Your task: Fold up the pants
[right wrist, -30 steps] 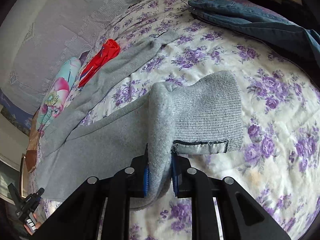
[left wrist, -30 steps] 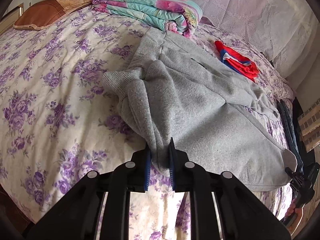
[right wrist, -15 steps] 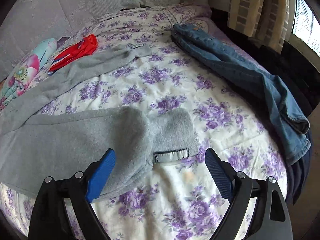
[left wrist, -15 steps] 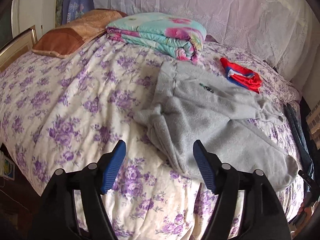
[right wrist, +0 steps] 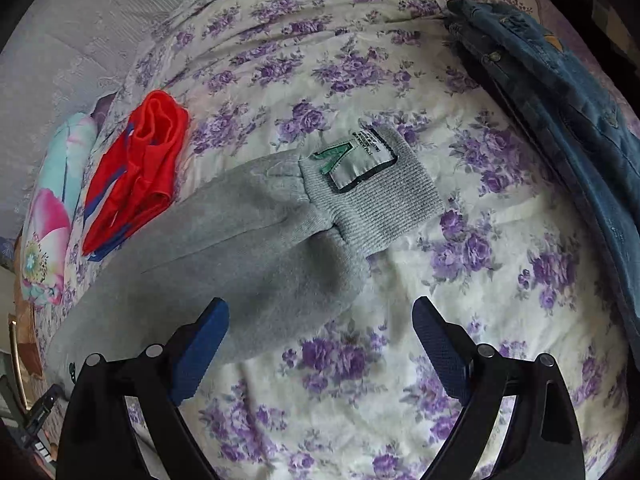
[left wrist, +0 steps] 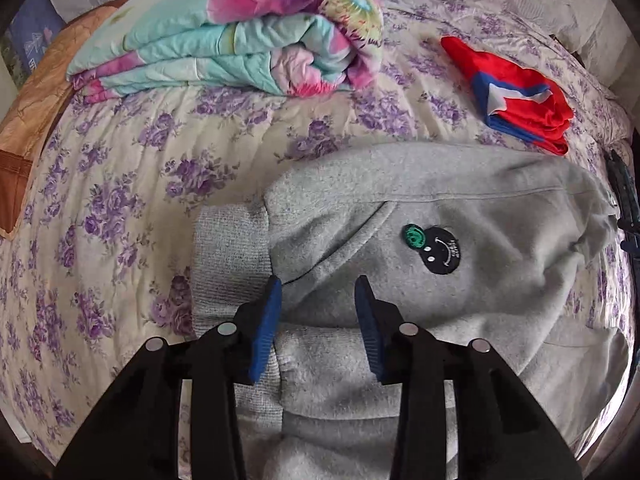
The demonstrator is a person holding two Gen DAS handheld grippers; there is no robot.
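fingers [left wrist: 272, 316] left half-open, right [right wrist: 200, 344] wide, both empty | over pants [left wrist: 400, 280] doubled on bed [left wrist: 120, 200], poised to regrip

grey fleece pants [left wrist: 420, 240] | folded over | flat on floral bedspread [left wrist: 120, 200]

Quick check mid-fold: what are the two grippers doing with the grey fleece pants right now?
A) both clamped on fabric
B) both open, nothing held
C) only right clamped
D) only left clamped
B: the left gripper and right gripper both show spread jaws over the grey fleece pants, gripping nothing.
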